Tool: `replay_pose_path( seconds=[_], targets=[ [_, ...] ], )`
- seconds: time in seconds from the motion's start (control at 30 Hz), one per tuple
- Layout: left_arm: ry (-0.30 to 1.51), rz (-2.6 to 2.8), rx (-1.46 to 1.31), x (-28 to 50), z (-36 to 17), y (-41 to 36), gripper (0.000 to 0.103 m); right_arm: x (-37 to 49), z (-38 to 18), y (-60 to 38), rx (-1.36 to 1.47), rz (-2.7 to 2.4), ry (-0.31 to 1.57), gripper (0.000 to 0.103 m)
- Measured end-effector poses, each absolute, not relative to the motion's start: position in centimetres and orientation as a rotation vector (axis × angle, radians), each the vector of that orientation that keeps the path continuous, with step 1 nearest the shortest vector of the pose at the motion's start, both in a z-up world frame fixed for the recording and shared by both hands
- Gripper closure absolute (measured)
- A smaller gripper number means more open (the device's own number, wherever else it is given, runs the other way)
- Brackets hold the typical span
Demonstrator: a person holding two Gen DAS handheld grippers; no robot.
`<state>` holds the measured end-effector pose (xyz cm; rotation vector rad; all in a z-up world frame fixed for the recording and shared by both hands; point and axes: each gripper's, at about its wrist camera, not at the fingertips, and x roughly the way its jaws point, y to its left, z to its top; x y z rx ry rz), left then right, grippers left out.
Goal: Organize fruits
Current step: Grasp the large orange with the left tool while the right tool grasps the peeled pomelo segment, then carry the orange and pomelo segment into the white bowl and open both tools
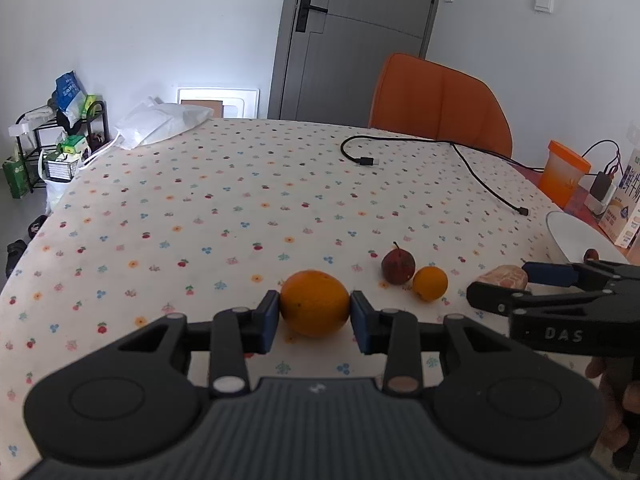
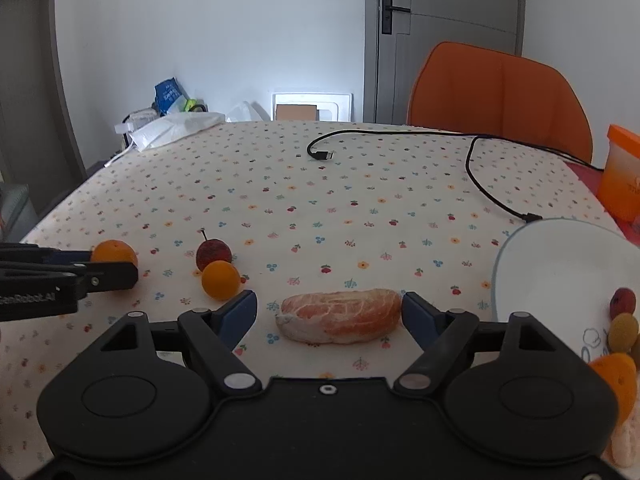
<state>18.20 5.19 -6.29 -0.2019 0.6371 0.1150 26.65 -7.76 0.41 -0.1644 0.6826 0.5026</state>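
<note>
Bench [image 1: 200, 184] w/ a dotted fruit-print cloth fills both views; the white bowl [image 2: 532, 268] at its right edge is the landmark here. Behind the bowl stands an orange chair [image 1: 436, 100], w/ a grey door [image 1: 352, 36] farther back. Far left of the bowl, at the bench's back corner, lies a white plastic bag [image 1: 160, 122]. A black cable [image 1: 476, 172] snakes across the cloth behind the bowl, one plug end lying near its rim. An orange-lidded cup [image 1: 564, 176] stands just behind the bowl. Left hand-held gripper [image 1: 315, 314], well left of the bowl, is clamped on the big orange [image 1: 314, 304], both blue pads pressed to its sides. Right hand-held gripper [image 2: 329, 314], just left of the bowl, has jaws apart, straddling the peeled pomelo piece [image 2: 340, 314] w/ a gap each side; pads not touching it. Between the two grippers sit a dark red fruit w/ stem [image 1: 397, 266] & a small orange [image 1: 430, 283], touching or nearly so, just beside the right gripper's left finger. Inside the bowl, at its right side: a few small fruits [image 2: 622, 300], partly cut off by the frame edge.
</note>
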Motion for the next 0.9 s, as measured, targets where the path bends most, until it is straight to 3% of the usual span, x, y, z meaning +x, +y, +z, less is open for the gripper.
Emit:
replay_pose_path(
  seconds=[0.03, 0.1, 0.9],
  targets=[
    [0.637, 0.113, -0.203, 18.2, -6.3, 5.2, 0.066, 26.6, 0.3, -7.5, -0.181, 0.497, 0.679, 0.026],
    [0.637, 0.109, -0.203, 18.1, -6.3, 5.2, 0.066, 26.5, 0.2, -7.2, -0.216, 0.471, 0.673, 0.039],
    [0.578, 0.026, -0.154, 17.5, -3.3, 0.5, 0.066, 22.3, 4.5, -12.2, -0.062, 0.481, 0.55, 0.041]
  ],
)
